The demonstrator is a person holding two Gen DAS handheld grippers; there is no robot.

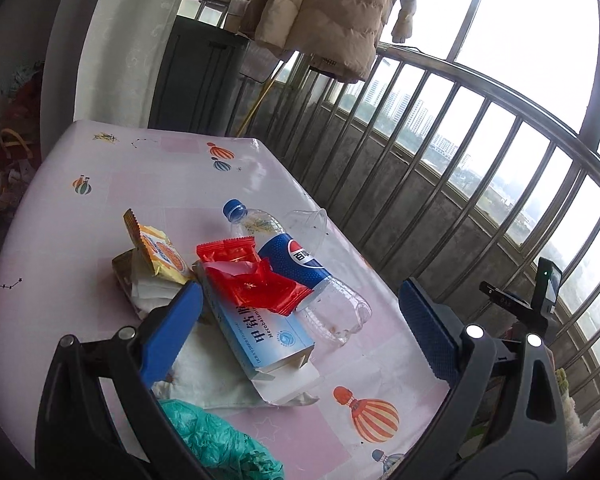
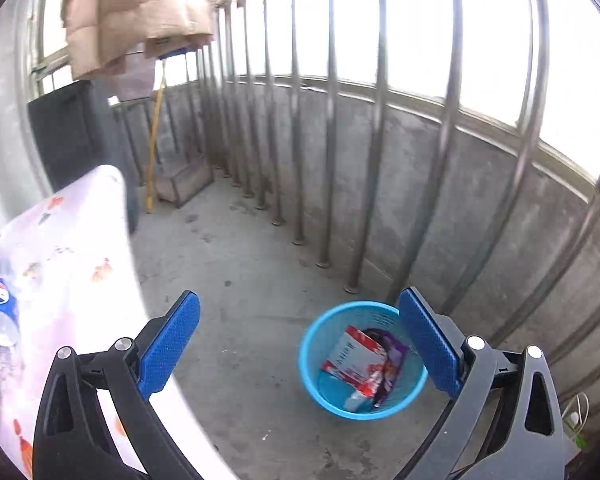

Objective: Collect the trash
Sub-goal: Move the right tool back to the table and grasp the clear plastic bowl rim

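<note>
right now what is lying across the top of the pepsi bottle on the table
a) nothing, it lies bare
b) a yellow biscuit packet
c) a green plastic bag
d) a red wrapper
d: in the left wrist view the red wrapper drapes over the pepsi bottle and the blue and white box beside it, while the yellow packet and green bag lie apart from the bottle.

1 bottle [image 1: 300,268], 1 bin [image 2: 362,360], 2 claws [image 1: 300,320]
</note>
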